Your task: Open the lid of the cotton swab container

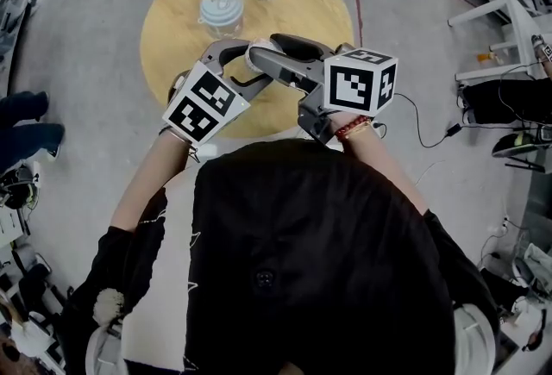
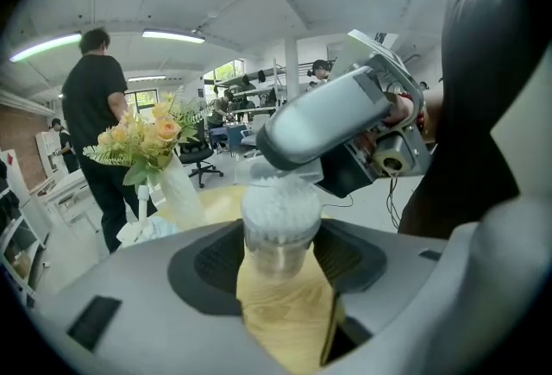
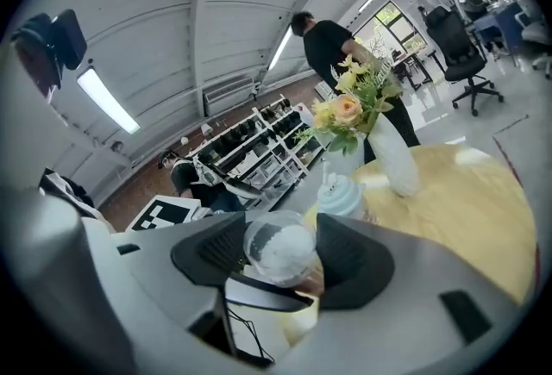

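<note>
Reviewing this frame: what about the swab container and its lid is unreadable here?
- Head view: the cotton swab container is hidden under the left gripper and right gripper.
- Left gripper view: the right gripper's grey finger covers the lid; seated or lifted, unclear.
- Right gripper view: the container's base hides behind its own top.
- Head view: contents of the blue jar are too small.

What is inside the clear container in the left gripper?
White cotton swab heads fill the container's upper part, seen through its clear wall. Their stems cannot be made out; the right gripper clamps its top.
</note>
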A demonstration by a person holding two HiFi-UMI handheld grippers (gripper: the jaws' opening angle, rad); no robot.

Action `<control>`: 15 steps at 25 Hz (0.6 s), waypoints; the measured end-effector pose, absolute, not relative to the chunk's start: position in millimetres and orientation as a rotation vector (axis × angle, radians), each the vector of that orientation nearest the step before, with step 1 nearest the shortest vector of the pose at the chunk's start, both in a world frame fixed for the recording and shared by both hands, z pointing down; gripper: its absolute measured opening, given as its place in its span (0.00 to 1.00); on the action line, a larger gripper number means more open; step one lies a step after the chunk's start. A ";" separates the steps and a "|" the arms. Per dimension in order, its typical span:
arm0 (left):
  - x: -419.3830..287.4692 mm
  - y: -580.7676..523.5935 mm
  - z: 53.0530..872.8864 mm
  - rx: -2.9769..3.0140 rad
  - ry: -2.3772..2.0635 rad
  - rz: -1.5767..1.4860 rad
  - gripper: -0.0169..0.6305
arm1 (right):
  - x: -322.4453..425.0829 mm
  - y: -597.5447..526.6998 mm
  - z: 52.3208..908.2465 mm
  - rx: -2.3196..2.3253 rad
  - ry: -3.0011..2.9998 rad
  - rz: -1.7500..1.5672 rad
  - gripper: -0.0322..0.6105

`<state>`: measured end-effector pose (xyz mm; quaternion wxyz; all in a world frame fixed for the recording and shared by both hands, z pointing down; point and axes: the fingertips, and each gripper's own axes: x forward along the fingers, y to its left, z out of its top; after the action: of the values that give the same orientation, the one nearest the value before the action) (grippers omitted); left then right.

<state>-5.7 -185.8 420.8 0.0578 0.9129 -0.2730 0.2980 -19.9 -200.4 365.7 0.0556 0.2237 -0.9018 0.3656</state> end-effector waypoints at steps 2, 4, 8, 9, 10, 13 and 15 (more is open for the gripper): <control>-6.5 -184.3 420.0 2.767 -0.825 0.896 0.43 | -20.7 -199.2 365.0 0.673 -2.738 1.114 0.45; -7.0 -183.5 419.7 2.769 -0.824 0.891 0.43 | -21.2 -198.4 364.8 0.669 -2.739 1.122 0.45; -7.3 -181.2 418.0 2.785 -0.812 0.874 0.43 | -20.9 -196.5 364.4 0.657 -2.739 1.138 0.46; -7.3 -180.5 417.7 2.788 -0.808 0.873 0.43 | -20.5 -196.0 364.1 0.651 -2.739 1.149 0.46; -7.3 -180.0 417.7 2.790 -0.804 0.874 0.43 | -20.4 -195.5 363.7 0.644 -2.739 1.162 0.46; -7.1 -179.2 418.3 2.792 -0.797 0.878 0.43 | -20.2 -195.0 362.3 0.626 -2.738 1.199 0.46; -7.0 -178.8 418.4 2.800 -0.792 0.865 0.43 | -19.9 -195.3 362.1 0.614 -2.740 1.228 0.46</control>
<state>-7.0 -178.8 418.4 0.0531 0.9211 -0.2604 0.2846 -19.9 -195.3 362.1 0.0382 0.2003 -0.8934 0.4003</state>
